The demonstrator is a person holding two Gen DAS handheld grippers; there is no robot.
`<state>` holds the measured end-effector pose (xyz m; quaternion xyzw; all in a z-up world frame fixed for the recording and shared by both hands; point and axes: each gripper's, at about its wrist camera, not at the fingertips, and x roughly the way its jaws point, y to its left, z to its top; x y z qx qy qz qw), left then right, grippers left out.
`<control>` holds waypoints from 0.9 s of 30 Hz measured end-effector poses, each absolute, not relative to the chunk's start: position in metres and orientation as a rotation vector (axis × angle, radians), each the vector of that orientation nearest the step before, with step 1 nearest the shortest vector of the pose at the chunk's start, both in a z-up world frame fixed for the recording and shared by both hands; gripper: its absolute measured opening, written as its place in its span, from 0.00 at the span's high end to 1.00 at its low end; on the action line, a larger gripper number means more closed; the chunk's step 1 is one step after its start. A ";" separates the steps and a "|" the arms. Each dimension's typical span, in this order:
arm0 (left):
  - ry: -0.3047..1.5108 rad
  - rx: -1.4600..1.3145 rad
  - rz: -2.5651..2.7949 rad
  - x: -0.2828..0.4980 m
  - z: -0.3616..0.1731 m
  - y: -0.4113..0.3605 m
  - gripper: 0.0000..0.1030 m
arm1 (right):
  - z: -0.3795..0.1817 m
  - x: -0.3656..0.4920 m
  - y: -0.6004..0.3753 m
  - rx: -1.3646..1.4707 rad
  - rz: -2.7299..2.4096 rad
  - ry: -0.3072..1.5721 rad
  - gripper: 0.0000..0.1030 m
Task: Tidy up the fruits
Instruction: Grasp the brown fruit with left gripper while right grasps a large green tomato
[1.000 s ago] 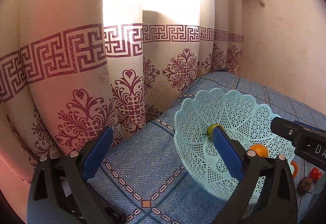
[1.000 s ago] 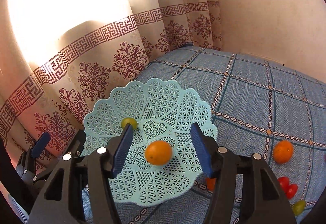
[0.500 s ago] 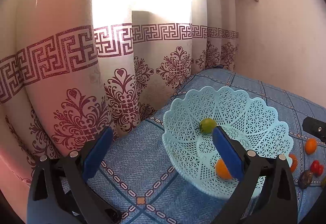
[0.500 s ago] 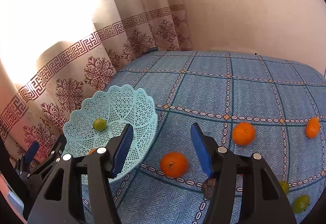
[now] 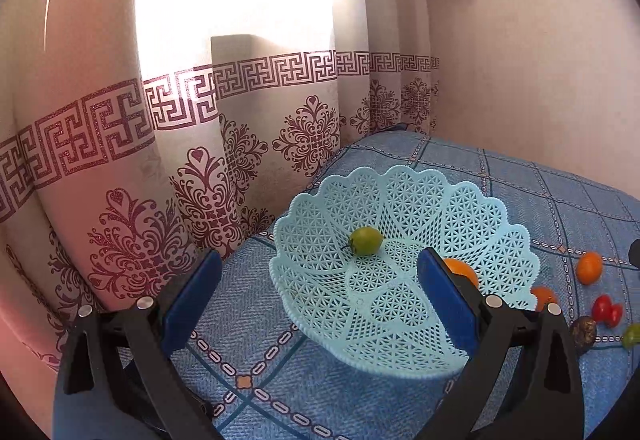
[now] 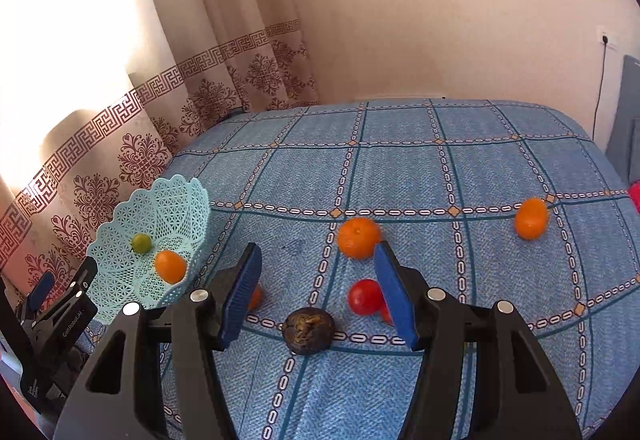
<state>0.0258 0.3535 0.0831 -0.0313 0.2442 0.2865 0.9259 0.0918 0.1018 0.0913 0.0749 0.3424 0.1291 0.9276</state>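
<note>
Over by the curtain (image 5: pixel 168 159), a pale blue lattice basket (image 5: pixel 400 304) sits at the left edge of a bed covered with a blue checked spread (image 6: pixel 420 167). Inside the basket lie a small green fruit (image 5: pixel 366 240) toward the far side and an orange (image 6: pixel 170 266) nearer the right rim. The left gripper (image 5: pixel 316 304) hangs just in front of the basket with its blue fingers (image 5: pixel 192 296) spread wide and nothing between them; the right finger overlaps the basket's near right rim in the left wrist view.

The right gripper (image 6: pixel 318 292) hovers over the loose fruit farther right on the bed, fingers likewise wide apart and empty. Just beyond its tips sit a dark wrinkled fruit (image 6: pixel 308 330) on the near side, a red tomato (image 6: pixel 365 296) close to the right finger, and a second orange (image 6: pixel 358 238) a little farther off. A third orange (image 6: pixel 531 217) lies well apart to the right. Another small orange fruit (image 6: pixel 255 298) peeks out behind the left finger, between the basket and the dark fruit.
</note>
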 end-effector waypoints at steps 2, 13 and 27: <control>0.498 -0.048 0.556 0.025 0.087 0.344 0.04 | 0.088 0.089 0.087 0.162 0.238 0.707 0.43; 0.547 -0.036 0.354 0.027 0.098 0.292 0.04 | 0.068 0.070 0.008 0.229 0.113 0.731 0.43; 0.674 -0.011 0.160 0.048 0.075 0.226 0.04 | 0.036 0.042 -0.044 0.220 0.071 0.792 0.43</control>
